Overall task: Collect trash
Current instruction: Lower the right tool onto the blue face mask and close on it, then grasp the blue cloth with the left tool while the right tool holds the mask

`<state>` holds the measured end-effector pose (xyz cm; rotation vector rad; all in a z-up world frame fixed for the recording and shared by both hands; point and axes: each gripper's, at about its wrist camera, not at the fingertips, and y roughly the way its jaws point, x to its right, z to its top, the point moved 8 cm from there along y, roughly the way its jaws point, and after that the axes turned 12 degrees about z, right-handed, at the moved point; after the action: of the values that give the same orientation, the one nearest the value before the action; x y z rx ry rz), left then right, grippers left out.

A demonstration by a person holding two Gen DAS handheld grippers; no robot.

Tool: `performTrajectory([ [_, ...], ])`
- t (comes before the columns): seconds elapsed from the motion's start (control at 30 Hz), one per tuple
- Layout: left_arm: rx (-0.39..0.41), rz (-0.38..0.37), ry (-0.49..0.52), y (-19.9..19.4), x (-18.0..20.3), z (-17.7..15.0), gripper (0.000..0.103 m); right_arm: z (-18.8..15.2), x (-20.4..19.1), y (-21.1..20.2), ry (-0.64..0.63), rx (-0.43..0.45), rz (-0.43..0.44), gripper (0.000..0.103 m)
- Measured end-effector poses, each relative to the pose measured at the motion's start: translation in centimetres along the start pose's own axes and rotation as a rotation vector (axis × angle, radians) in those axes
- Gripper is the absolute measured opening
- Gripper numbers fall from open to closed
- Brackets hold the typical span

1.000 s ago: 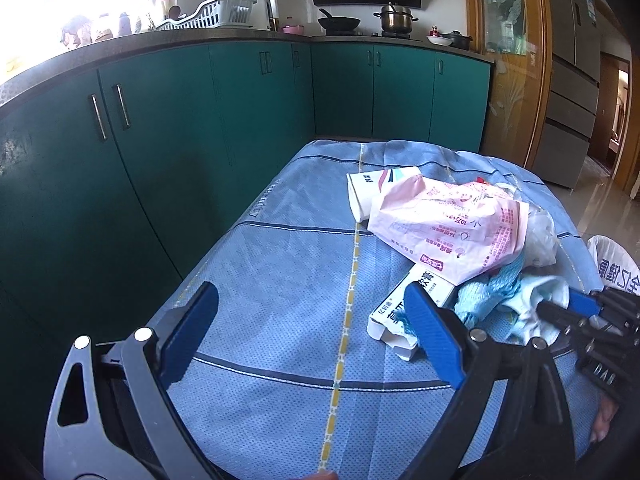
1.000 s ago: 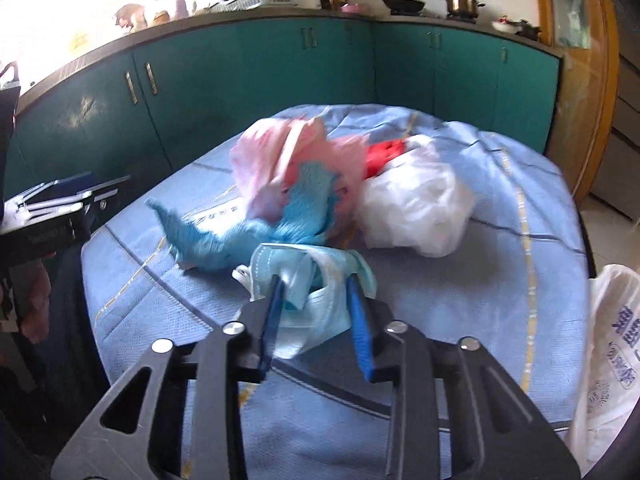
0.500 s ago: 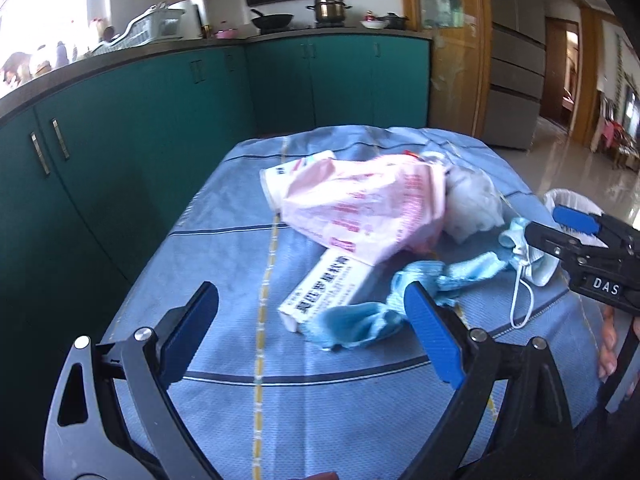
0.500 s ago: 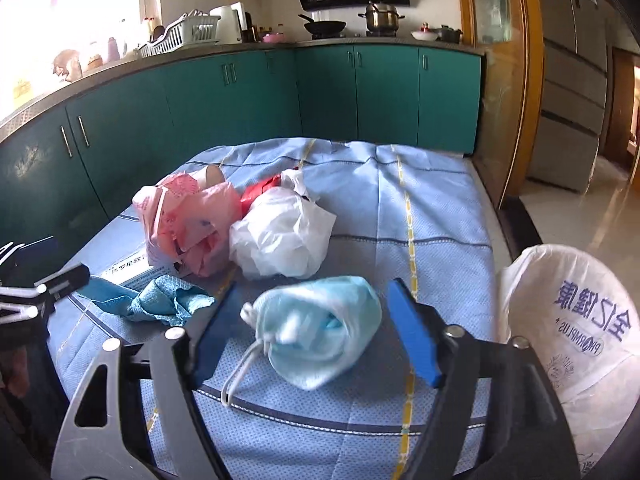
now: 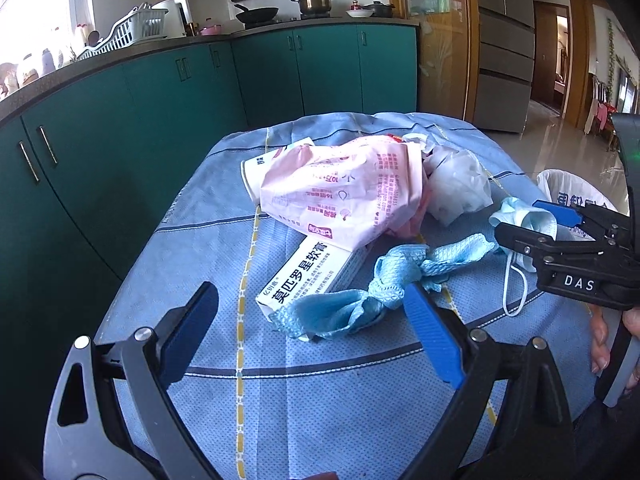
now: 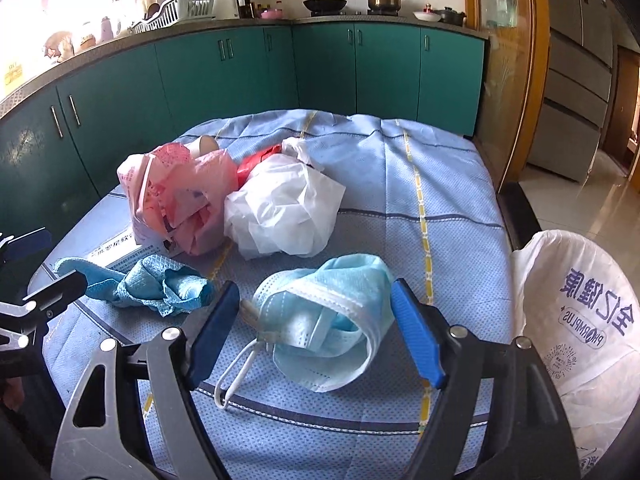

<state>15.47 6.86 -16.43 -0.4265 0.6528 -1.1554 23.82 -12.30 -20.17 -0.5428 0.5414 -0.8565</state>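
**Pale-blue mask between spread jaws**

Pleated face mask (image 6: 332,320), crumpled, white ear loop trailing, lying between right gripper (image 6: 316,328) jaws, spread wide, near table's (image 6: 452,184) right edge. Left gripper (image 5: 312,336) likewise spread, before knotted blue mesh cloth (image 5: 384,280).

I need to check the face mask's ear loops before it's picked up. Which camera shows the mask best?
The right wrist view: the face mask lies whole between the open right gripper fingers, one ear loop visible. The left wrist view shows it at the edge, partly hidden behind the right gripper.
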Motion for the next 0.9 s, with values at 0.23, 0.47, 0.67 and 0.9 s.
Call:
performTrajectory([
  [0.23,0.010,-0.003,0.019,-0.3,0.5,0.0,0.094,-0.3,-0.1,0.1,-0.002,-0.014,0.006,0.072],
  [0.47,0.033,-0.005,-0.004,-0.9,0.4,0.2,0.094,-0.3,-0.4,-0.5,-0.028,-0.002,0.007,0.036],
  [0.67,0.042,-0.039,-0.040,-1.3,0.1,0.8,0.094,0.0,1.1,-2.1,-0.003,0.037,-0.019,0.033],
  [0.9,-0.038,-0.150,-0.035,-0.3,2.7,0.2,0.089,-0.6,2.5,-2.6,0.033,0.034,-0.053,0.034],
])
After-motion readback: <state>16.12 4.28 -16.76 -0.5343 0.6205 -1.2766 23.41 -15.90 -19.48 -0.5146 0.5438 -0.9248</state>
